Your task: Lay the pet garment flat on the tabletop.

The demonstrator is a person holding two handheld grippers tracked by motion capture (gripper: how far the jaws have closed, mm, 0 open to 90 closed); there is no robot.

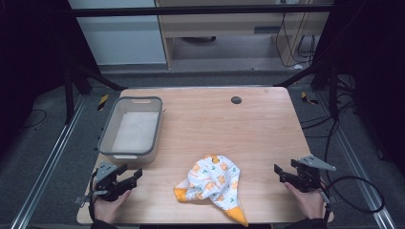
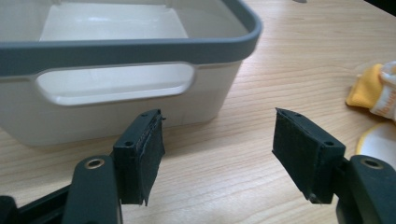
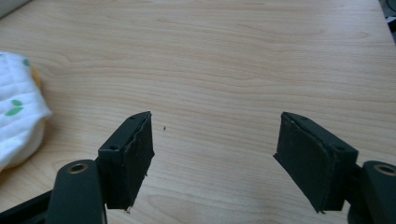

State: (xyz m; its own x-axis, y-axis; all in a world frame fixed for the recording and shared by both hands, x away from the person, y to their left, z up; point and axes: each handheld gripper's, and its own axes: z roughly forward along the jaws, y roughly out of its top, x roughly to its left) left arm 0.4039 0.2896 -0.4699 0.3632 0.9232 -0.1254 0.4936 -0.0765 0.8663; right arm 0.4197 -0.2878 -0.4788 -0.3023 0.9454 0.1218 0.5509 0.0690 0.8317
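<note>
I count one cloth (image 1: pixel 211 183), one basket (image 1: pixel 108 128) and two grippers on the wooden table (image 1: pixel 248 129). The cloth is white with small orange and green prints and an orange border; it lies crumpled near the front edge of the table, about in the middle between my two grippers, and one orange corner points toward the front edge. The basket is pale with a grey rim, it stands at the left side of the table and I see nothing inside it. My left gripper (image 1: pixel 133 175) rests low at the front left, just in front of the basket, and its jaws are spread wide with only bare wood between them; in the left gripper view (image 2: pixel 218 140) the handle opening of the basket (image 2: pixel 116 84) is directly ahead and a piece of the cloth (image 2: pixel 373 93) is at the right edge. My right gripper (image 1: pixel 282 172) is at the front right, well apart from the cloth, also with the jaws wide apart and holding nothing; in the right gripper view (image 3: pixel 215 149) the cloth (image 3: pixel 18 126) is at the left edge. Nothing stands between either gripper and the cloth. A small dark round cap (image 1: pixel 236 99) sits in the table near its far edge.
</note>
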